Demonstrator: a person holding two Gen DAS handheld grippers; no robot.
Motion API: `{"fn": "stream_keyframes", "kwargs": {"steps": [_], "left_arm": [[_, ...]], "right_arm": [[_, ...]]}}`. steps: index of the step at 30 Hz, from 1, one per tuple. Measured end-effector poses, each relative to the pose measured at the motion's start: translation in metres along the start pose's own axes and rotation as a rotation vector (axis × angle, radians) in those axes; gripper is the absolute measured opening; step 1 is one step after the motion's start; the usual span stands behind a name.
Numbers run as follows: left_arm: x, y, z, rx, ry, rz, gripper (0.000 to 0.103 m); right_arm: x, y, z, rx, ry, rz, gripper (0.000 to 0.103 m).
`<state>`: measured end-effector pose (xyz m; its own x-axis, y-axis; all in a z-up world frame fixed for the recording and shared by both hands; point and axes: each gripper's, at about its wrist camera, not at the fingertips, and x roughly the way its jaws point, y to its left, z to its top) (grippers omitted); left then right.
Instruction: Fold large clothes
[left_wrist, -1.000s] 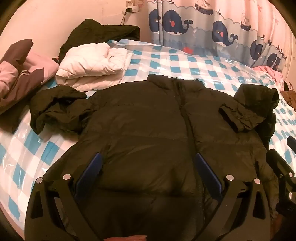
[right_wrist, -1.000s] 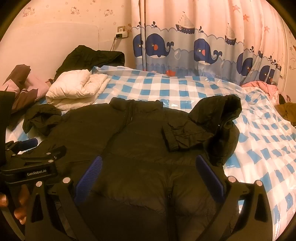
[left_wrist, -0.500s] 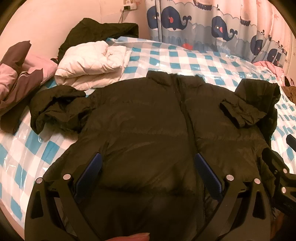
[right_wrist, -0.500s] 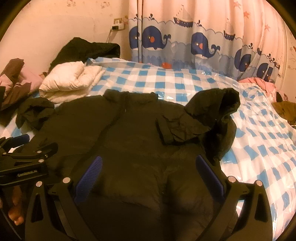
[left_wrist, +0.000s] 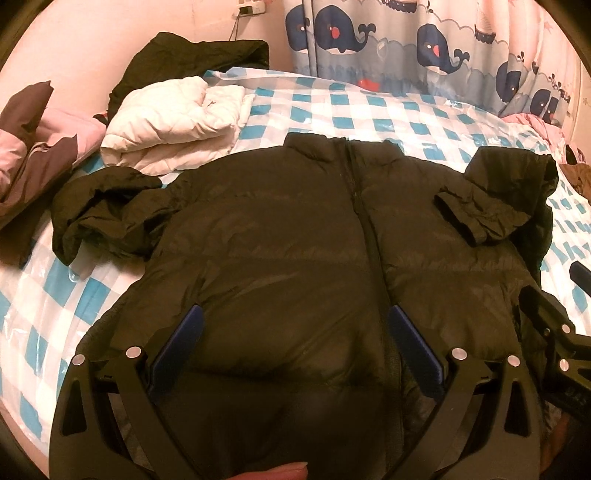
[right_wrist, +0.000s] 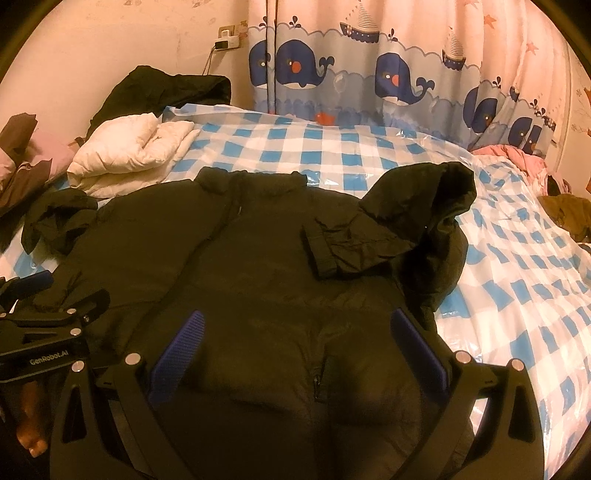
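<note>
Both your grippers, left (left_wrist: 293, 347) and right (right_wrist: 295, 349), hover spread wide, grasping nothing, above the dark puffy zipped jacket (left_wrist: 295, 236) on the blue-checked bed (right_wrist: 369, 155).

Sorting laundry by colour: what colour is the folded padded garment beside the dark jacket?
White folded padded garment; clearest in the left wrist view.

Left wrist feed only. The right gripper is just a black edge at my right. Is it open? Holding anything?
Observer: The right gripper is open and empty, its blue ribbed pads apart over the lower front of the black puffer jacket.
Operator: What's past the folded right sleeve?
Observer: The blue-and-white checked sheet runs on to a crumpled olive-brown garment at the bed's far right.
Operator: Anything on the jacket front there?
Observer: A short zipped pocket slit, between the pads.
</note>
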<state>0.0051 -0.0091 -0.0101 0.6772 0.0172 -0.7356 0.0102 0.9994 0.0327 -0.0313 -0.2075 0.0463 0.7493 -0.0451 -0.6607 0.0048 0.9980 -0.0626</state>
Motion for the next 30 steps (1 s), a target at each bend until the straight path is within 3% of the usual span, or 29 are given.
{"fn": "stream_keyframes", "kwargs": {"steps": [12, 21, 30], "left_arm": [[0.001, -0.002, -0.001, 0.004, 0.003, -0.002, 0.097], [-0.005, -0.004, -0.002, 0.026, -0.044, -0.087, 0.096], [-0.009, 0.000, -0.001, 0.002, -0.059, -0.097, 0.096]], "right_arm": [[0.000, 0.005, 0.000, -0.012, 0.000, -0.001, 0.098], [-0.002, 0.007, 0.000, -0.015, -0.004, 0.011, 0.098], [-0.003, 0.006, 0.001, -0.018, -0.004, 0.016, 0.098]]}}
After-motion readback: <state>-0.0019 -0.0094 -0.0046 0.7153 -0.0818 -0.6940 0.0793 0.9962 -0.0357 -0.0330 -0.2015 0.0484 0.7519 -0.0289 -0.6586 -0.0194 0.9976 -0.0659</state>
